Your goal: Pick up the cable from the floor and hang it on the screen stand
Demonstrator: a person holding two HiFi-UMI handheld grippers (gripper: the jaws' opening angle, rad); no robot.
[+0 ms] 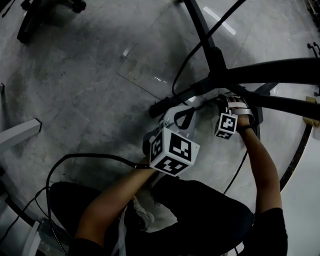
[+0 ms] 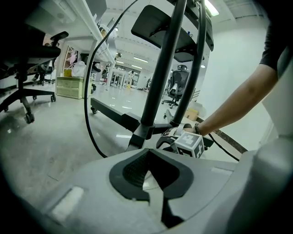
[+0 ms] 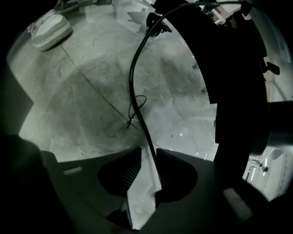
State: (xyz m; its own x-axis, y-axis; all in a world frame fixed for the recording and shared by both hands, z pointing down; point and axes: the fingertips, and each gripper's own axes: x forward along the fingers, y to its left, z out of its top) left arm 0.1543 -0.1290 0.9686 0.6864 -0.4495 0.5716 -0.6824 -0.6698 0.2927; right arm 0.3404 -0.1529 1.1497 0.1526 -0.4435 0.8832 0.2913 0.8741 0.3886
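The black screen stand [image 1: 212, 47] rises between my two grippers, its legs [image 1: 272, 70] spread over the grey floor. One thin black cable [image 3: 133, 77] runs from the floor up through the narrow gap of my right gripper [image 3: 149, 153] and lies against the right pad. That gripper [image 1: 227, 102] is low at the stand's base and open. My left gripper [image 1: 182, 120] hovers beside it, shut and empty [image 2: 147, 153]. In the left gripper view the stand pole [image 2: 160, 73] is straight ahead, with the right gripper's marker cube [image 2: 190, 144] beyond the jaws. A black cable [image 2: 87, 91] arcs up left of the pole.
Another black cable [image 1: 90, 156] loops over the floor at the left. A white desk leg [image 1: 20, 132] and an office chair base [image 1: 45, 10] stand at the left. A black office chair [image 2: 27, 68] is off to the left, and a pale shoe [image 3: 50, 29] lies on the floor.
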